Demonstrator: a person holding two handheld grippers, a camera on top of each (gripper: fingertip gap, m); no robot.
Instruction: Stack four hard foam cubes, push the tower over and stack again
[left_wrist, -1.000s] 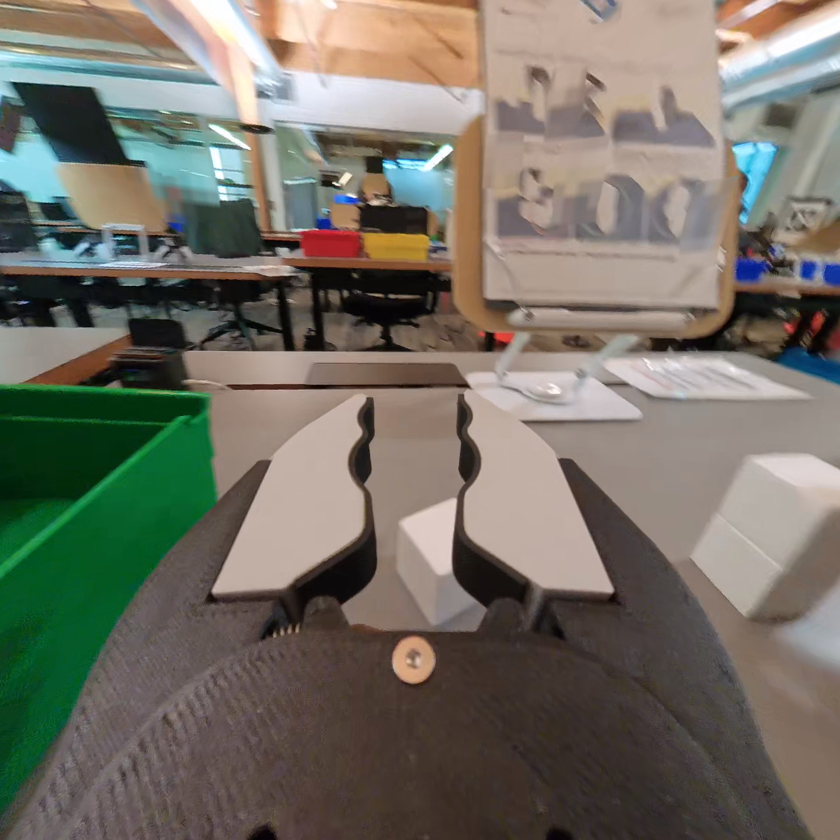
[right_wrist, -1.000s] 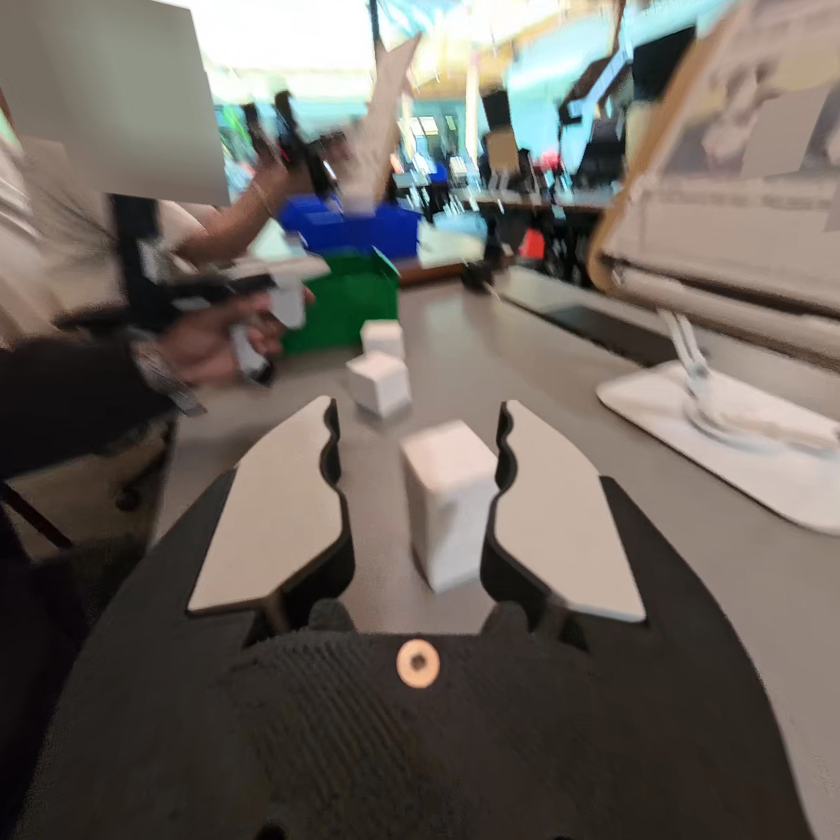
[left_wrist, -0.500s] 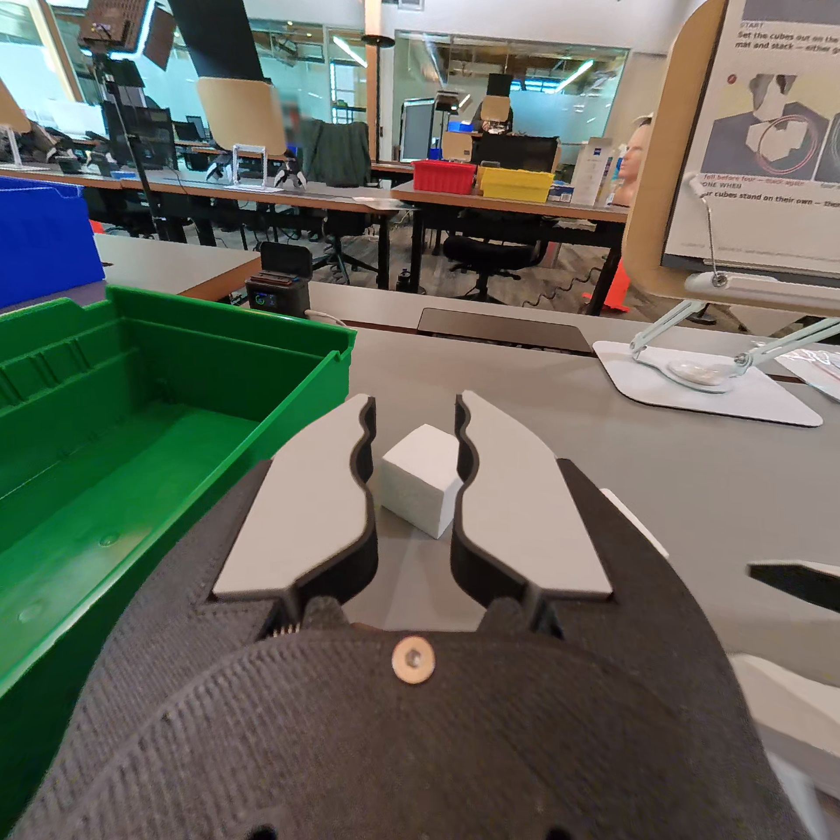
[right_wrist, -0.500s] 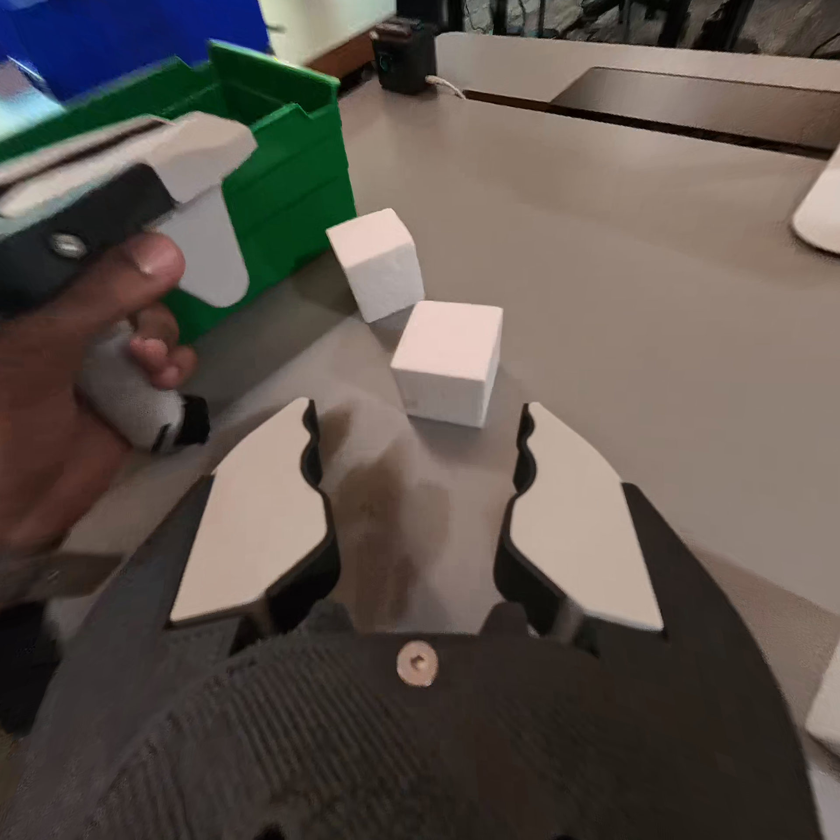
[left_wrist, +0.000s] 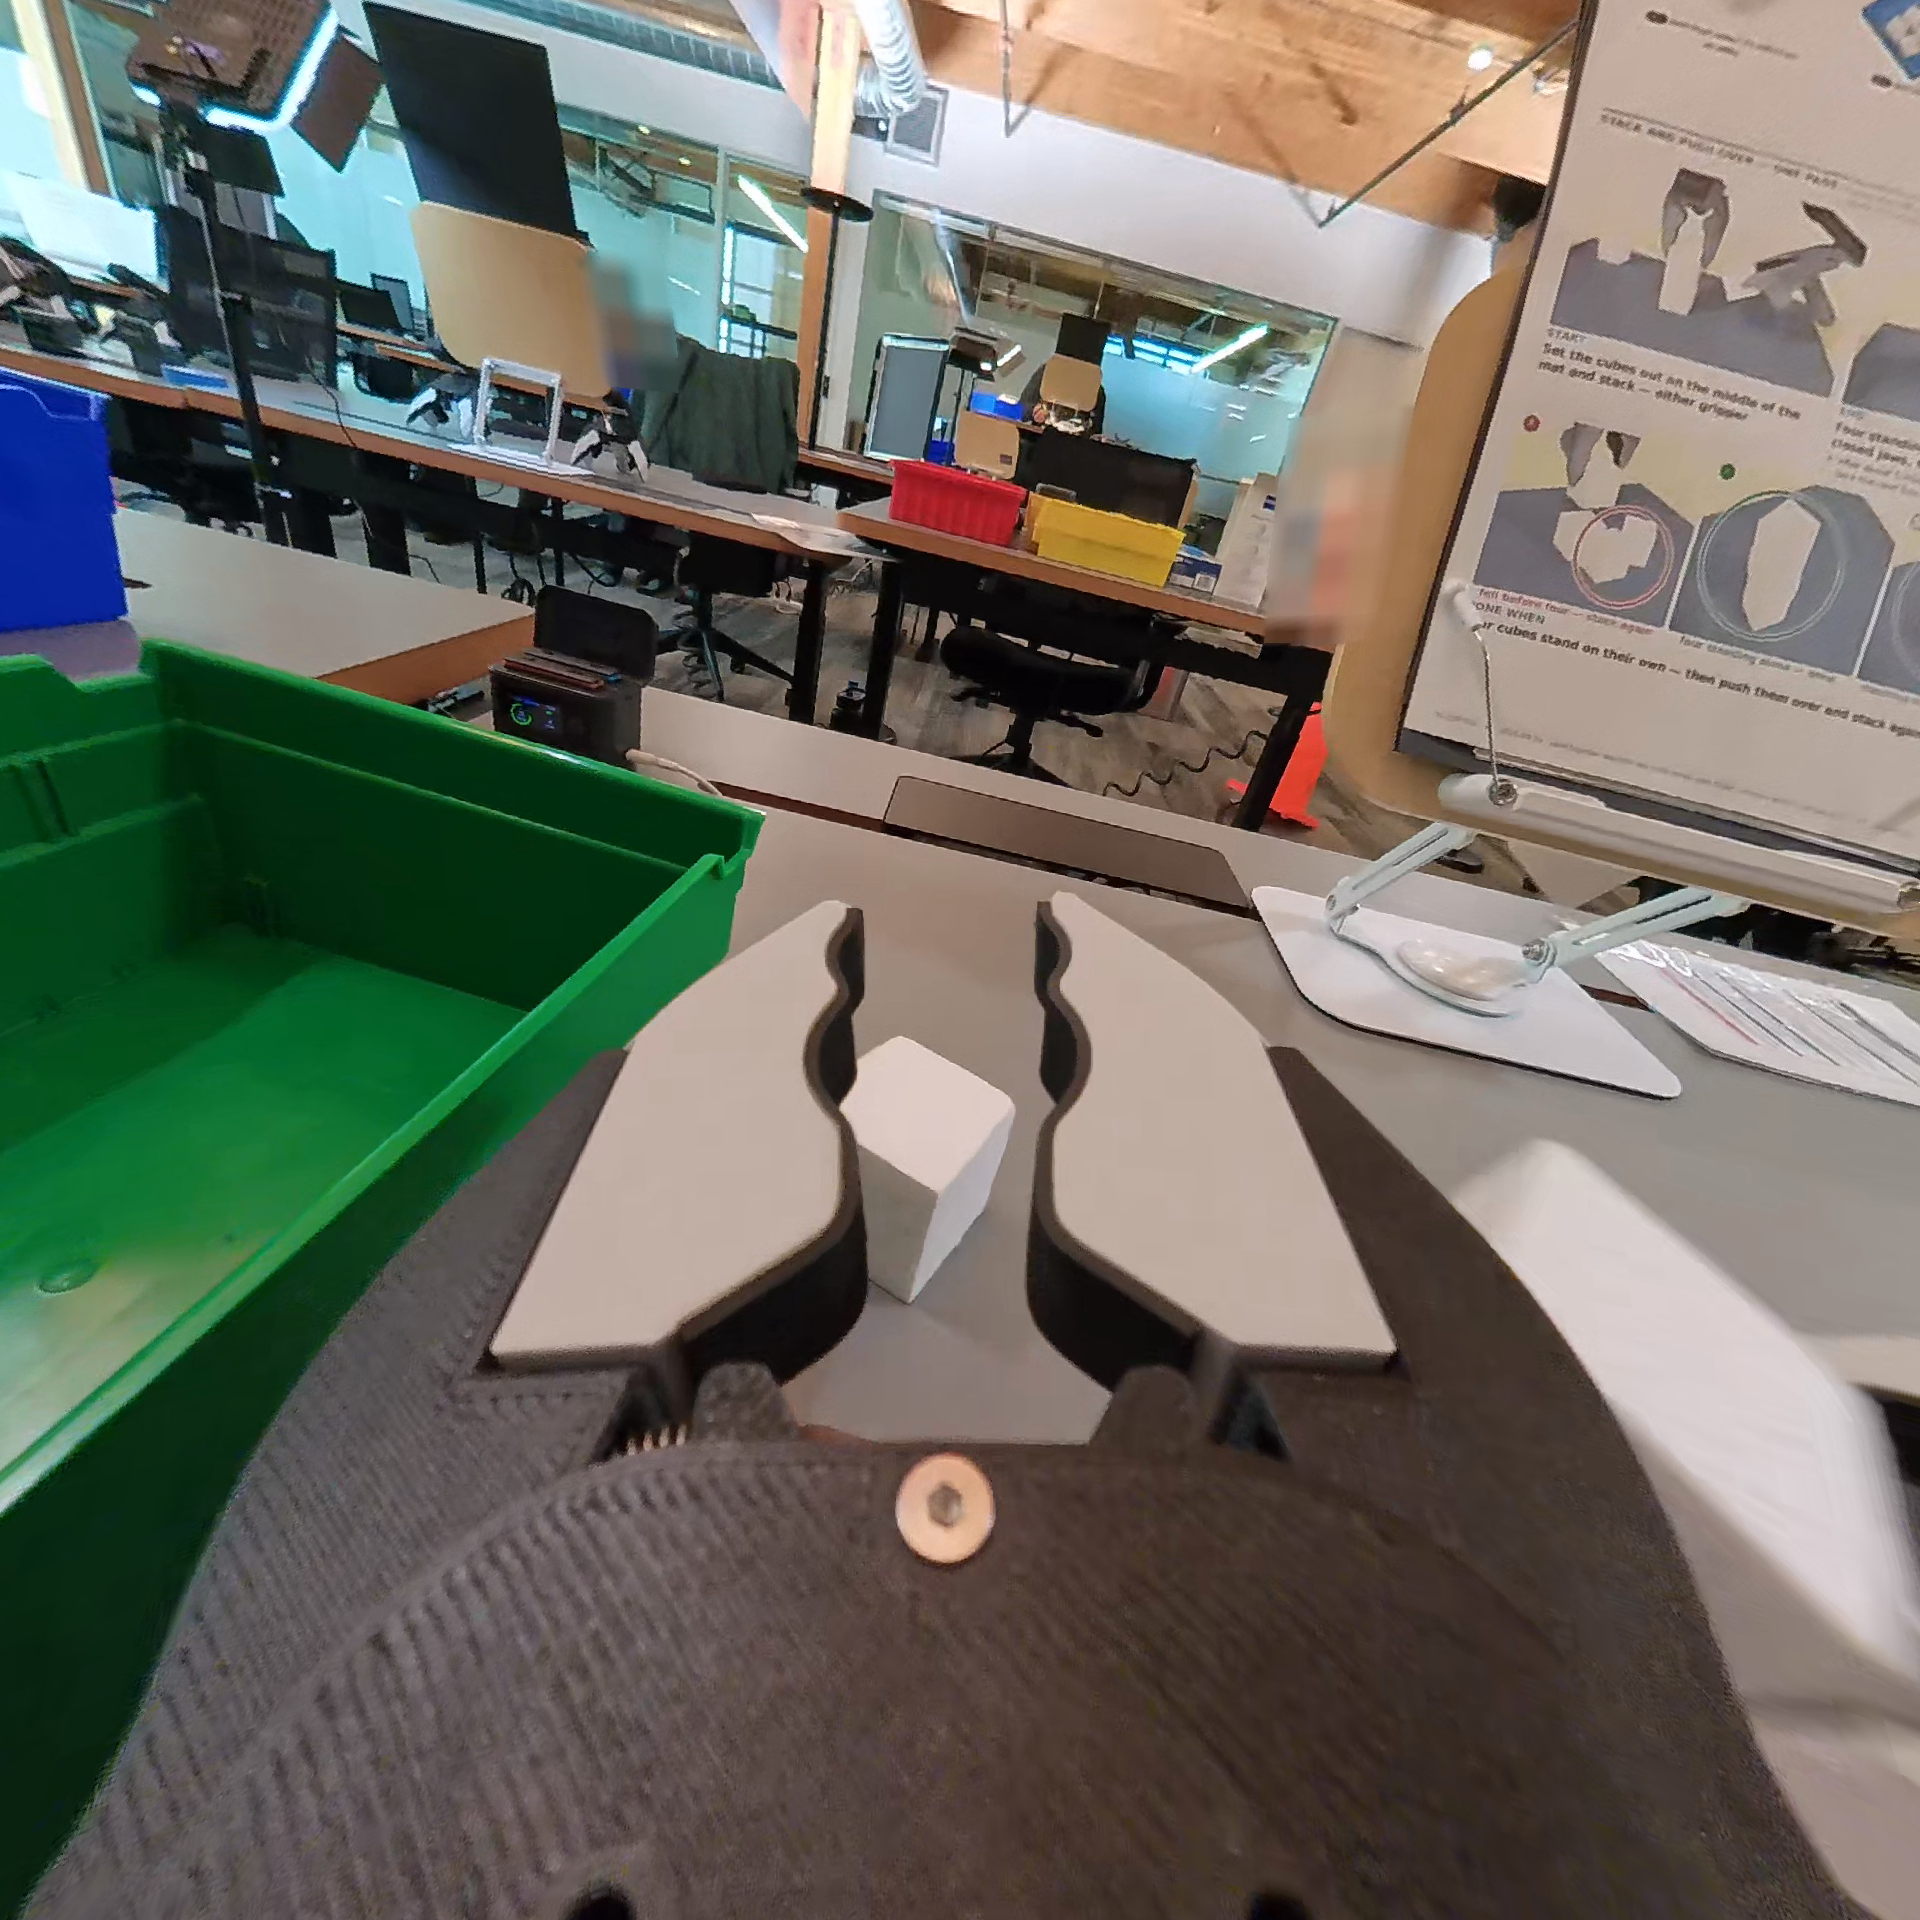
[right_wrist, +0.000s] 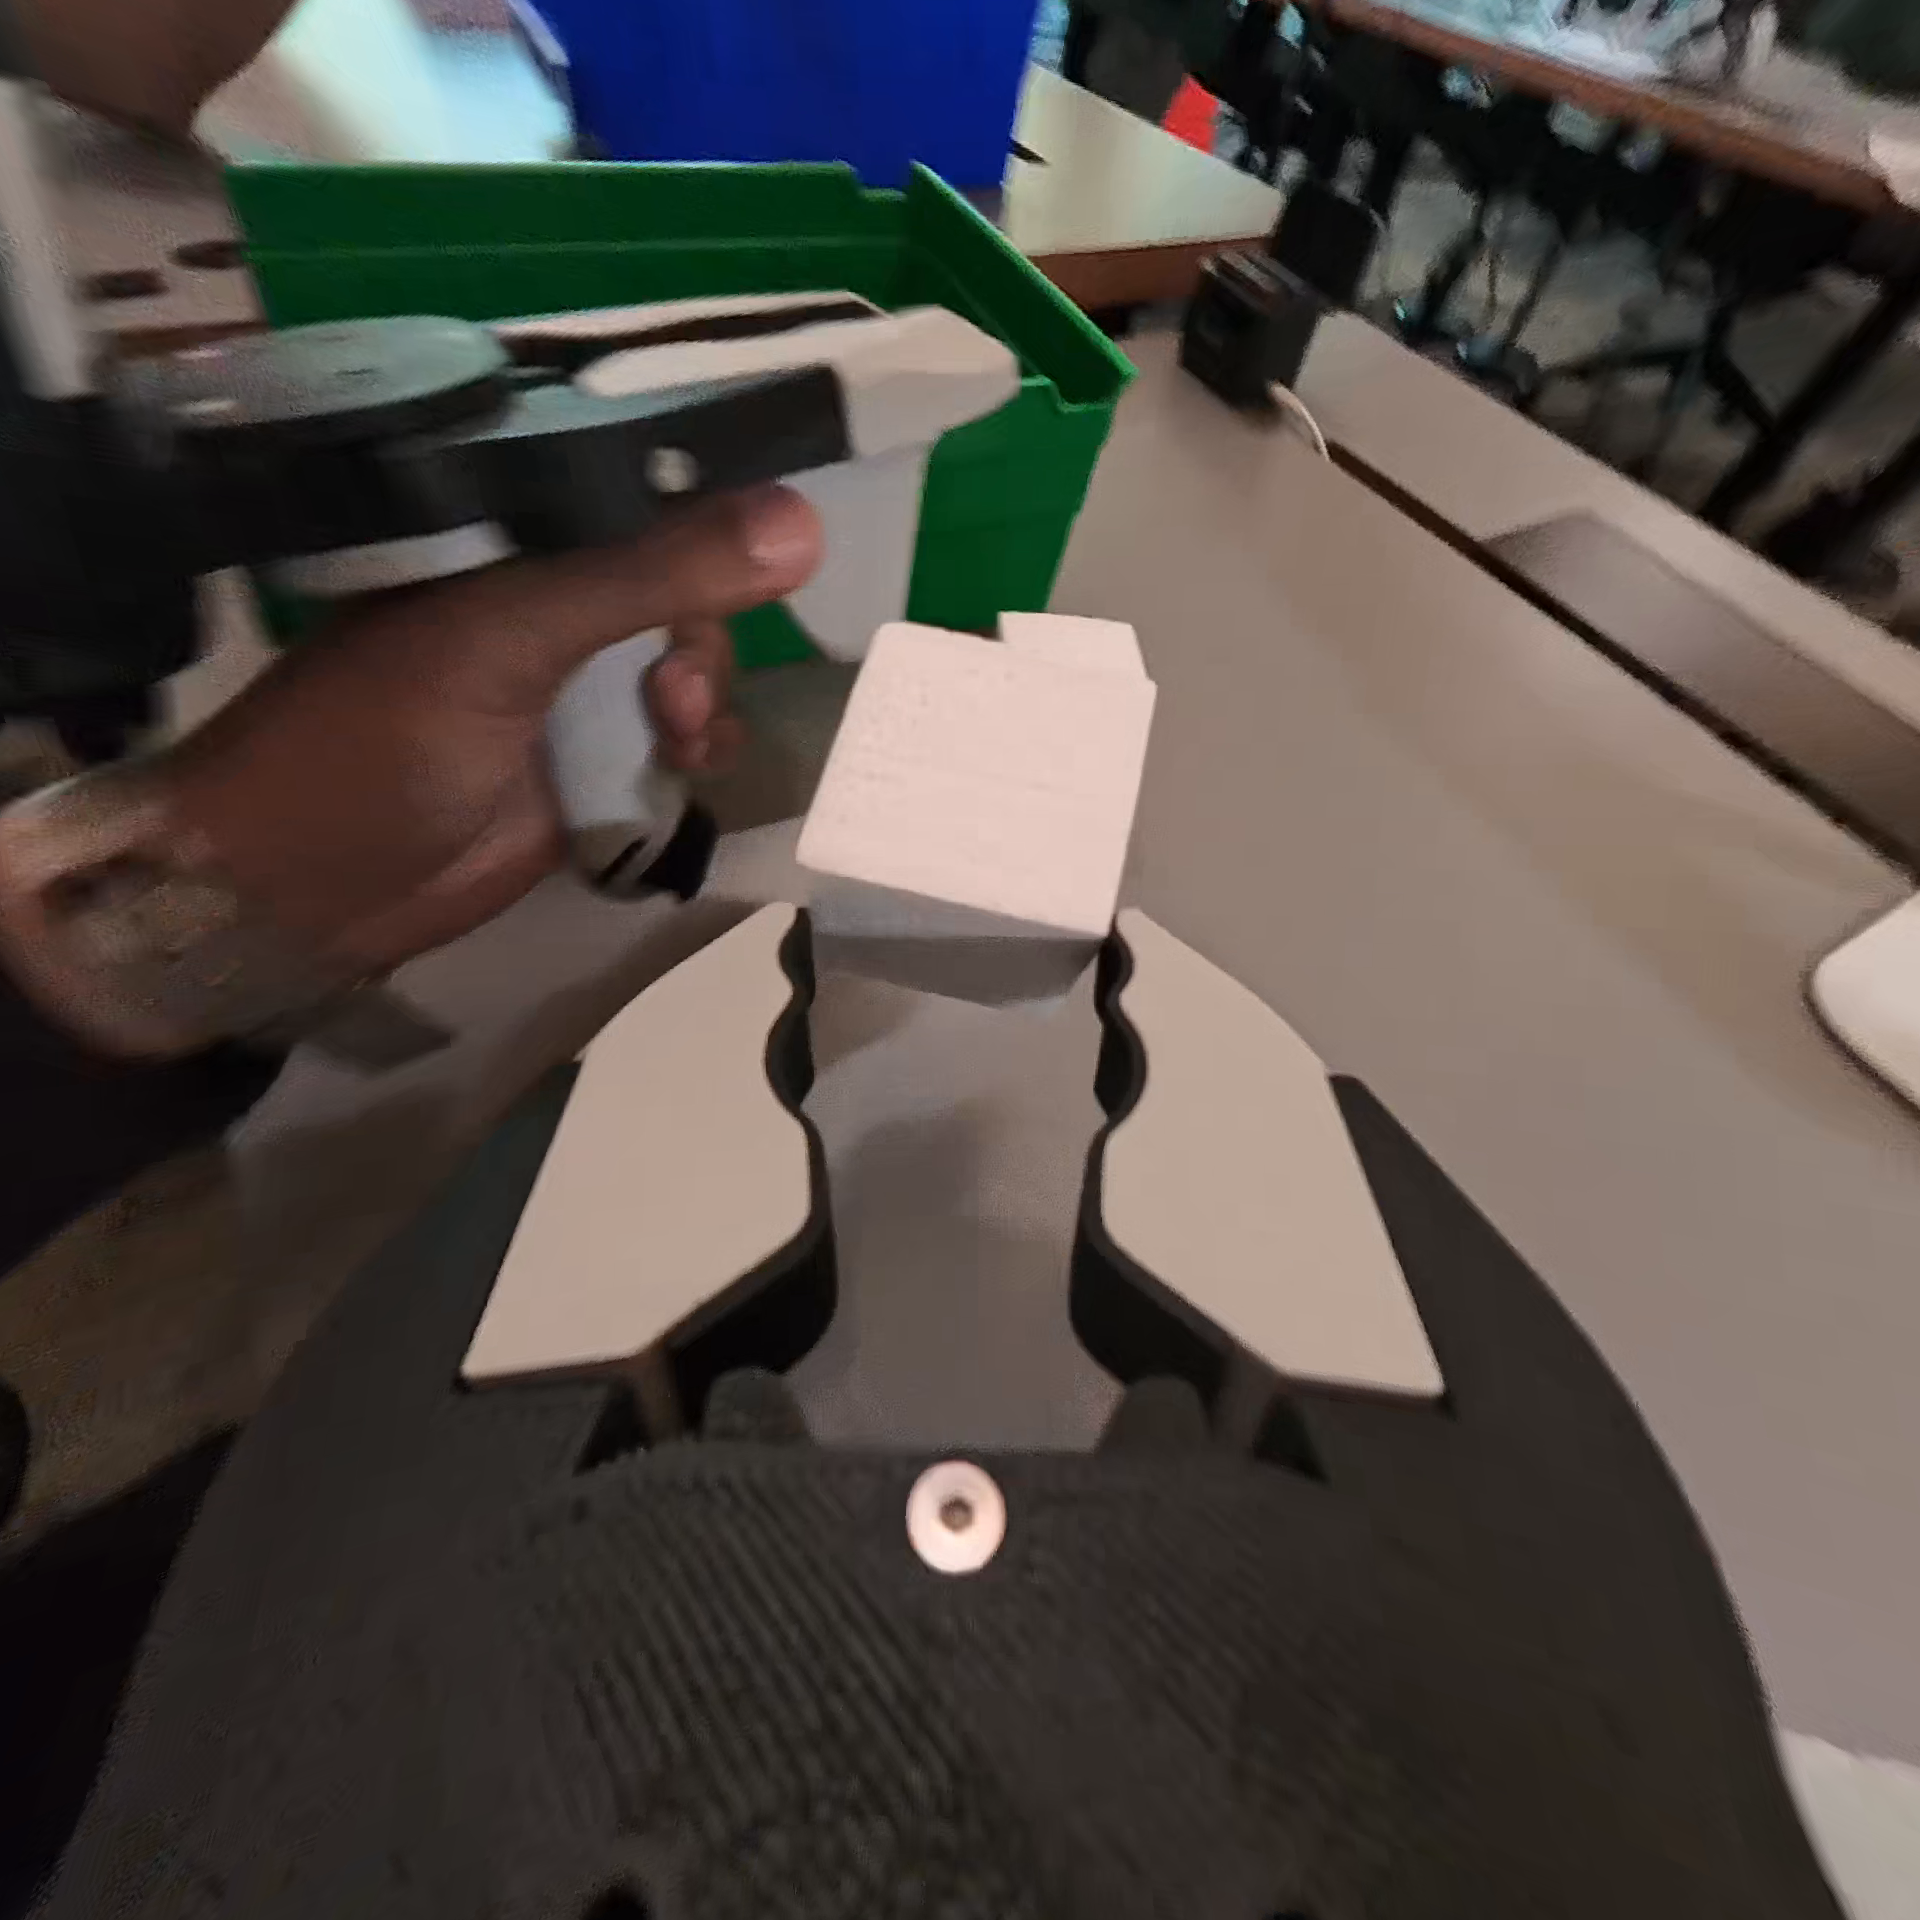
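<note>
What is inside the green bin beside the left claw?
Nothing shows in the green bin: the visible floor and inner walls are bare. Its near-left part runs out of frame, and the left claw body covers its near corner, so those stay unseen.

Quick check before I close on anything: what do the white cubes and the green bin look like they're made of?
White cube at the right gripper tips: matte, fine layer lines on its faces, so likely 3D-printed plastic, though dense foam isn't excluded. The white cube between the left gripper fingers looks alike; no lines resolve there. Green bin: glossy moulded plastic, with ribs and floor reflections.
</note>
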